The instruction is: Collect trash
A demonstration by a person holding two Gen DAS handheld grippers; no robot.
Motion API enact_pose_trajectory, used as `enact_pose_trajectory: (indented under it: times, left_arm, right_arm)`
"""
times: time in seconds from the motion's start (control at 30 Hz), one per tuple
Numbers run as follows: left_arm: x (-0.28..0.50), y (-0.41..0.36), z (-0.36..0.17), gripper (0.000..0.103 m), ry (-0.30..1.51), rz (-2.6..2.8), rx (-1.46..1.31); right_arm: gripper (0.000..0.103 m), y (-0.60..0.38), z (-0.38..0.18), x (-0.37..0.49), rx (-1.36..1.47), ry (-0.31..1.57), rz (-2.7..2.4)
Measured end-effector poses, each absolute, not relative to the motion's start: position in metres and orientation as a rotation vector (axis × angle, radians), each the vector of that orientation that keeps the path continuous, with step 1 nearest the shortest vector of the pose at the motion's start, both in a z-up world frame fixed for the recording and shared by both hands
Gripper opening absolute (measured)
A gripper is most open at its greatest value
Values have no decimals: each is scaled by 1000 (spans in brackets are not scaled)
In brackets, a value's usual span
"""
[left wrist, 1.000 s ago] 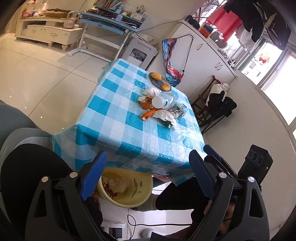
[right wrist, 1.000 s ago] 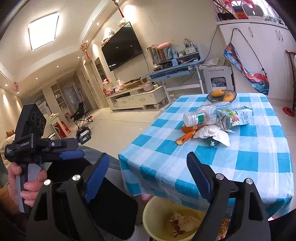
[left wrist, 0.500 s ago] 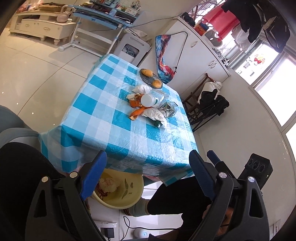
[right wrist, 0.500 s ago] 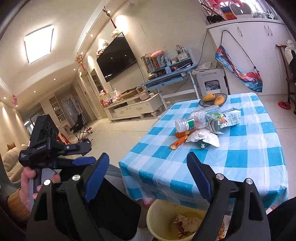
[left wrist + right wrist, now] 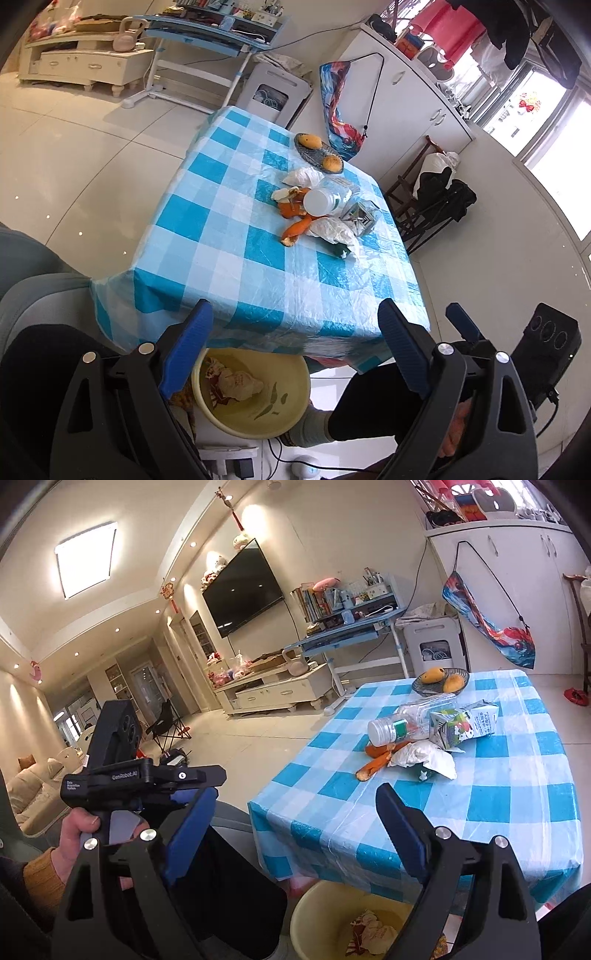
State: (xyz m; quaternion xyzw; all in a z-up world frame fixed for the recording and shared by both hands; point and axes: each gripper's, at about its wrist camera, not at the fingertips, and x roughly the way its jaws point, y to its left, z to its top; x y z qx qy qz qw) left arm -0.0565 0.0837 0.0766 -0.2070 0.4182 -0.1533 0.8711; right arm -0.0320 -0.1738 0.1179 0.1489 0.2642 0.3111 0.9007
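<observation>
Both grippers lower, table nearer

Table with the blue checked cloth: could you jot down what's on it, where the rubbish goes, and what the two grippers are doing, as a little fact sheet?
Trash pile: plastic bottle, milk carton, orange peel, crumpled tissue
Not trash: fruit bowl at the table's far end
Bin: yellow bucket on the floor at the table's near edge, some scraps inside
Left gripper: open, holding nothing
Right gripper: open, holding nothing
</observation>
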Motion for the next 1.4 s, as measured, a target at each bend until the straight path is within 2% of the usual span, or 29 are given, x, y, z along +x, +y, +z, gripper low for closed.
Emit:
enact_pose_trajectory:
  times: [0.3,0.43,0.6,0.7,0.8,0.87,1.4]
  left_arm:
    - [-2,67,55,87,934,-310,-394]
    - [33,50,56,87,933,-224,-262]
    - [87,7,35,87,972,-214,-23]
    - [110,-21,22,82,978,-248,65]
    - [127,-34,7,72,1016,-253,83]
    - [131,-40,-2,68,1033,-256,98]
    - [116,-37,-4,68,980,-248,64]
  right_arm:
    - [87,-165,86,-7,323,658,637]
    - [87,-159,80,8,214,680,594]
    - [87,-174,63,35,268,749,518]
    - [87,-183,64,51,263,753,496]
    - [86,-190,67,65,246,753,479]
    - [85,-194,67,73,242,751,468]
    - [85,-196,69,60,279,676,449]
